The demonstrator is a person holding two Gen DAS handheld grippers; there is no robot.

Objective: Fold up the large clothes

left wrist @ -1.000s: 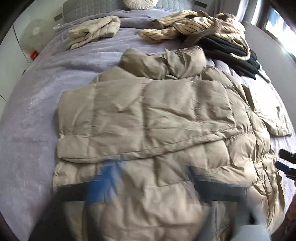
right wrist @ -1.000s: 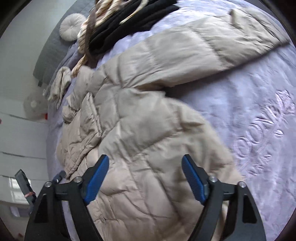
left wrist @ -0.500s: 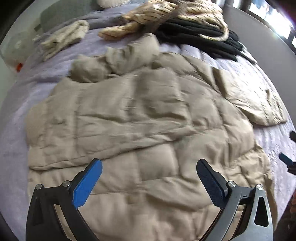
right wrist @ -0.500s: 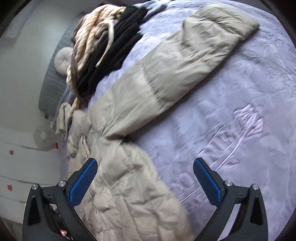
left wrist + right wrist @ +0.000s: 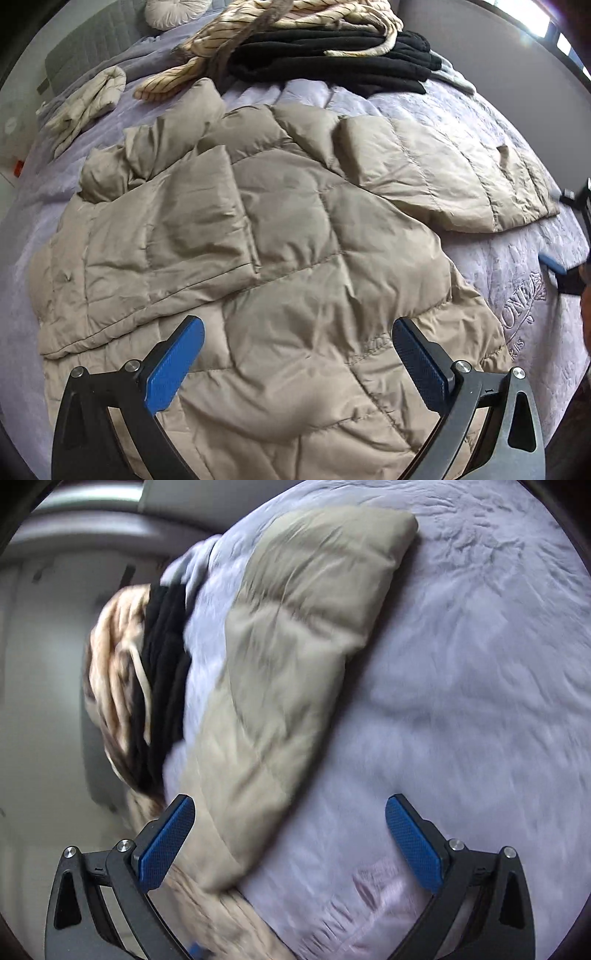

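A beige quilted puffer jacket (image 5: 295, 258) lies spread on the lilac bedspread (image 5: 524, 295). Its one sleeve is folded across the body at the left, the other sleeve (image 5: 454, 177) stretches out to the right. My left gripper (image 5: 297, 328) hovers open above the jacket's lower body, nothing between its blue pads. In the right wrist view the outstretched sleeve (image 5: 295, 657) runs diagonally ahead. My right gripper (image 5: 290, 806) is open wide above the sleeve's near part and the bedspread (image 5: 461, 701), holding nothing. Its fingertips (image 5: 554, 264) show at the left wrist view's right edge.
A pile of black clothes (image 5: 332, 62) and a cream striped garment (image 5: 295, 18) lies at the far side of the bed. A folded cream garment (image 5: 88, 107) sits far left, near a round cushion (image 5: 173, 11) and grey headboard (image 5: 92, 48). A grey wall borders the bed's right.
Both grippers have swept rightward over the bed. The right one left the jacket's body, rolled, and now faces the outstretched sleeve; its jaws widened. The left now sees the whole right sleeve.
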